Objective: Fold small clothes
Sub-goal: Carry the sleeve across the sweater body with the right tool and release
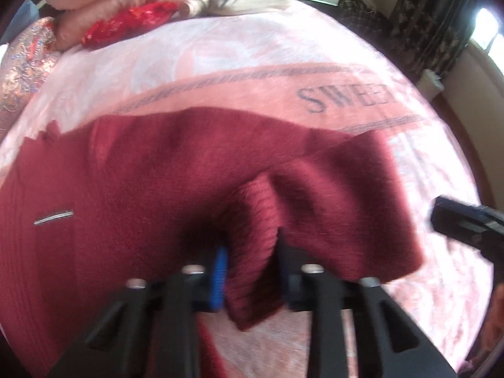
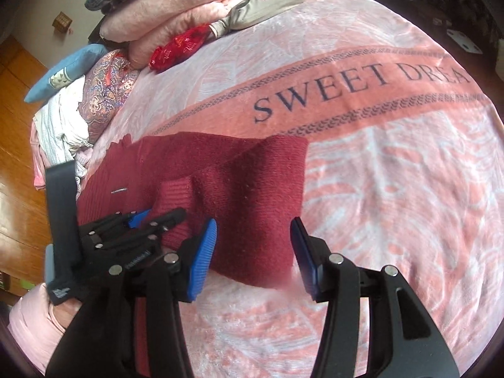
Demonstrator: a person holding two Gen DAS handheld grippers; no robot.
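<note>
A dark red knit sweater (image 1: 132,182) lies on a pink blanket (image 1: 220,63) and shows in the right wrist view too (image 2: 239,176). My left gripper (image 1: 252,271) is shut on a ribbed cuff of the sweater (image 1: 255,245) and lifts a fold of it; it also shows in the right wrist view (image 2: 157,217). My right gripper (image 2: 253,252) is open and empty, its blue pads either side of the sweater's near right corner. Its tip shows at the right edge of the left wrist view (image 1: 463,223).
The blanket (image 2: 378,157) carries the words "SWEET DREA". Folded pink bedding (image 2: 176,6), a red shiny packet (image 2: 179,47), a grey garment (image 2: 261,6) and patterned pillows (image 2: 107,91) are piled at the far left. Wooden floor (image 2: 15,126) lies beyond the bed's left edge.
</note>
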